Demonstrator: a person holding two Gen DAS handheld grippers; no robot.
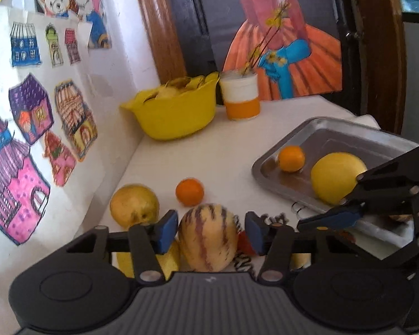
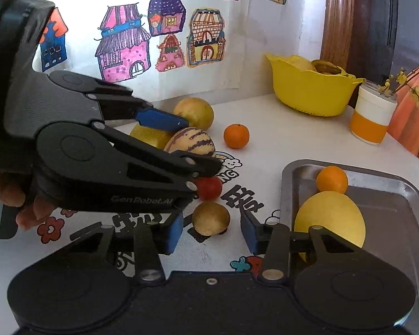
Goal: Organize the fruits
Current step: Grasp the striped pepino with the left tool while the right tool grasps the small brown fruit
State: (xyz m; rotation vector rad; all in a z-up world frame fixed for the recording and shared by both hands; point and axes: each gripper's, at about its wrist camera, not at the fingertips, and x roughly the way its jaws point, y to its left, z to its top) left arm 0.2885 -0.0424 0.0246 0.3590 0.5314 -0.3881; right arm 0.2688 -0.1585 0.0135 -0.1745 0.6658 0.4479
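On the table [image 2: 279, 139], close to its wall-side edge: straddled the striped melon [image 1: 206, 248] with the left gripper [image 1: 211, 231], jaws released and spread to either side, one pad at the rind, the other just off it, no squeeze to be seen. Held the right gripper [image 2: 212, 233] low toward the near edge, jaws parted too and empty, a small tan fruit [image 2: 211, 219] just ahead between the fingertips.

Counted two fruits in the metal tray [image 2: 287, 173] by the right-hand edge: an orange [image 2: 331, 180] and a large yellow fruit [image 2: 329, 220], side by side. Left loose on the table: a yellow pear-like fruit [image 2: 194, 113] nearest the wall, a second orange [image 2: 236, 136] beside it, a pale yellow fruit [image 2: 150, 136] tucked behind the melon, a red fruit [image 2: 209, 187] just in front of it. Stood at the far corner, apart from the work: a yellow bowl [image 2: 310, 97] and a white-and-orange cup [image 2: 373, 117].

Judged the step in hand as the pickup of the melon, with most of the sorting not yet done. Called next for a gentle closing across the melon's widest part, a straight lift clear of its close neighbours, then a carry across to bare tray floor. Warranted care against a roll on the smooth metal.
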